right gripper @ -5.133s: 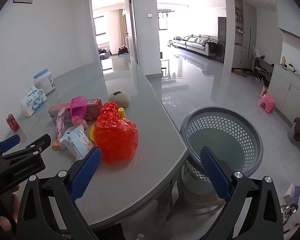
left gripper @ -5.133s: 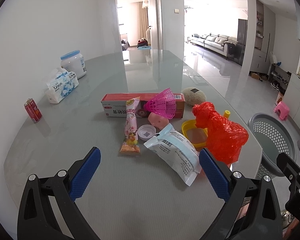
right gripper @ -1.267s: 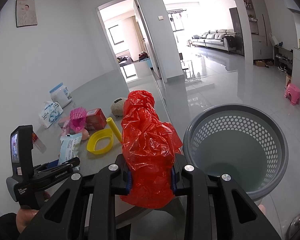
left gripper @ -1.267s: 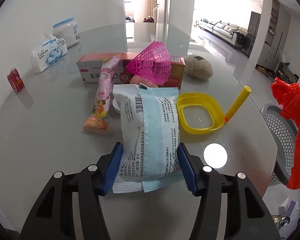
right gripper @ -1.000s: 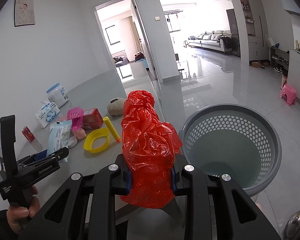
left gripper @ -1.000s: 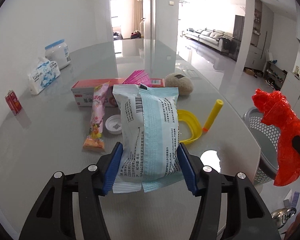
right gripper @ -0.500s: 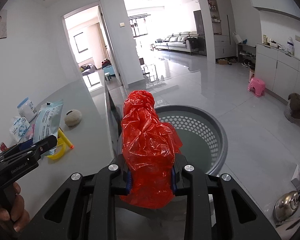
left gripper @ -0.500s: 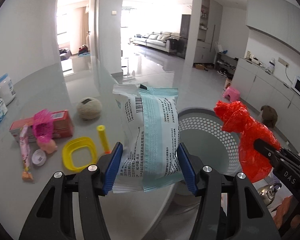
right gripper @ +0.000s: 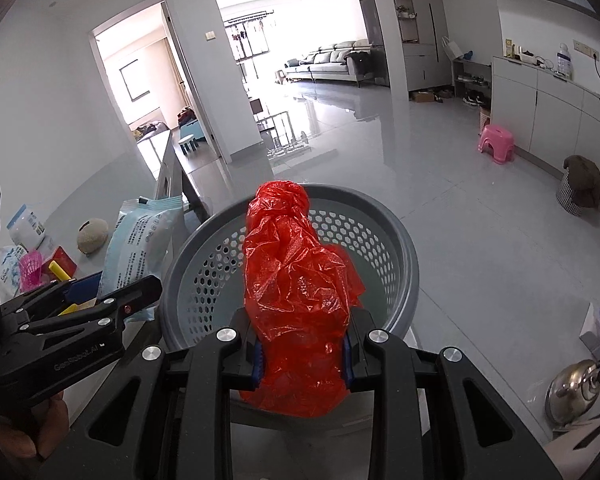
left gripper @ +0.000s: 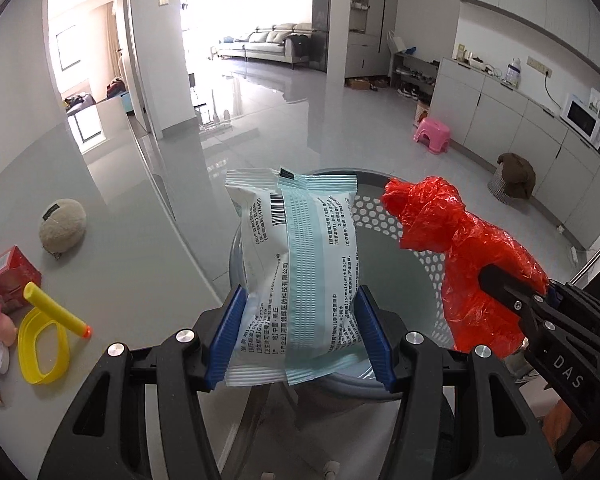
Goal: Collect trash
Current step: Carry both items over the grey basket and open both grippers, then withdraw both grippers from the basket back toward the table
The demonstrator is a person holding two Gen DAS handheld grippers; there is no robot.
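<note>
The left gripper (left gripper: 300, 336) pinches a pale blue packet (left gripper: 296, 264) upright by its lower half, so most of it stands clear of the pads, ready to fall free. It hangs past the table (left gripper: 148, 264) edge, over the near rim of the grey basket (right gripper: 400, 240). The right gripper (right gripper: 300, 344) clamps a red bag (right gripper: 296, 264) above the basket's open mouth (empty, as far as shows). Both look poised for release.
</note>
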